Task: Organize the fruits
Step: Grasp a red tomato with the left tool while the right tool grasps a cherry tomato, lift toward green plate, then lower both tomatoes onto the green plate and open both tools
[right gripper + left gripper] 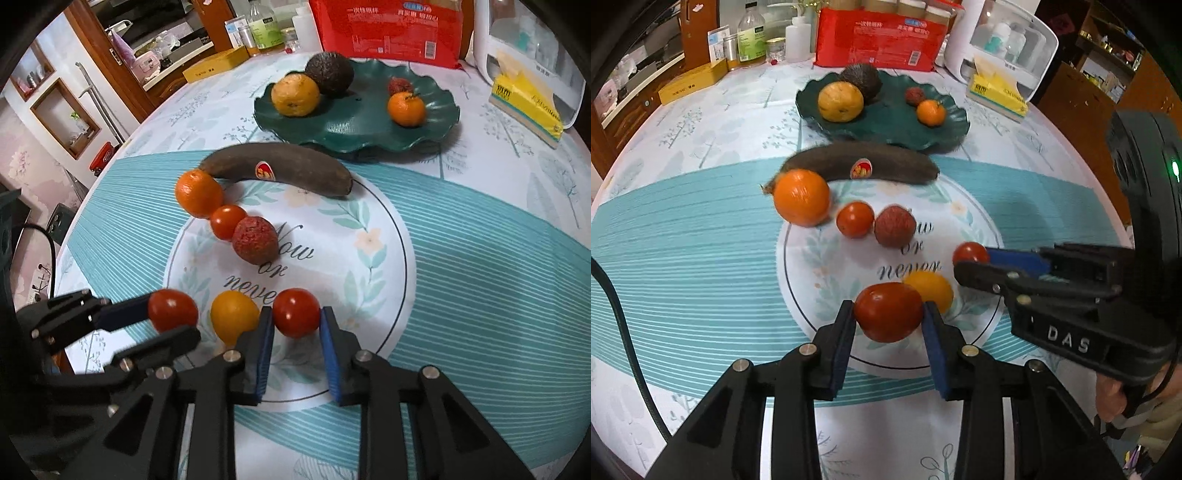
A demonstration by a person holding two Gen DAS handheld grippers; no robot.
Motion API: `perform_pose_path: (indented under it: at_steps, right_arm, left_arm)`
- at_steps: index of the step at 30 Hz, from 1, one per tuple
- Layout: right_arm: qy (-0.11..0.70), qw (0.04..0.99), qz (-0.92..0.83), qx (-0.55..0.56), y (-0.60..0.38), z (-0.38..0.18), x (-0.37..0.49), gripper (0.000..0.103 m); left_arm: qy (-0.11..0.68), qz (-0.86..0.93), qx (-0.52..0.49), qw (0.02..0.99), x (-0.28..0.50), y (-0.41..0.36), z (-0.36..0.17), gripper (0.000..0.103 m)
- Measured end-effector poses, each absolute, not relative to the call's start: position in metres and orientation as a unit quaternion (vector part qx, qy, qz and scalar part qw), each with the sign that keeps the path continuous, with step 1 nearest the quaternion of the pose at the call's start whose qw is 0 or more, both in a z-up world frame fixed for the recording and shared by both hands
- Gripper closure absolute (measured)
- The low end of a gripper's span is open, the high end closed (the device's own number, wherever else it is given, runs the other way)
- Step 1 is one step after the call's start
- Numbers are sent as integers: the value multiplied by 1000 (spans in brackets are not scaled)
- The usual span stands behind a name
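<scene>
Each gripper (889,314) (297,320) around a tomato (888,312) (296,313)

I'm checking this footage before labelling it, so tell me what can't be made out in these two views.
- Left claw, left view: pads flank a red tomato; actual contact unclear. The tomato partly hides the yellow tomato.
- Right claw, right view: same doubt around its tomato.
- Banana, left view: stem end hidden by the orange, motion-blurred.
- Red pack, both views: top cut off, print too small.
- Bottles, left view: labels unreadable.
</scene>
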State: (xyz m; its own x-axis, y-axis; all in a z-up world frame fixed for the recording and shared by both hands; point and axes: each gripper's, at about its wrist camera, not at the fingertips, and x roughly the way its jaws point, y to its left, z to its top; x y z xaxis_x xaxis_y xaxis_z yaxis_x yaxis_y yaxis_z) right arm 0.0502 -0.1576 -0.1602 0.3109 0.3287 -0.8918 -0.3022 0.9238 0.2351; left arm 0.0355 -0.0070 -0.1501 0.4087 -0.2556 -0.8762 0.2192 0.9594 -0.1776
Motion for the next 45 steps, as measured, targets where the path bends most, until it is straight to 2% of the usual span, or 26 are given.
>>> perform_pose_path:
  at_steps: [11,23,27,34,45]
  right_arm:
    - [525,831,183,29,-174,-105,48,79]
    - [428,886,176,19,-188,27,103,79]
    - [402,900,167,12,-190,54,128,78]
    - [391,907,156,23,-195,60,182,78]
    - [485,862,140,47,-195,-51,254,78]
  left_arm:
    - [498,-163,-22,851,55,-14,-82,68]
    - [440,-152,26,885,127,-17,28,68]
    - [429,-148,29,891,151,-22,45,68]
    - [445,-148,11,883,189,-37,25,68]
    - [505,-118,-6,855,247,-57,-81,68]
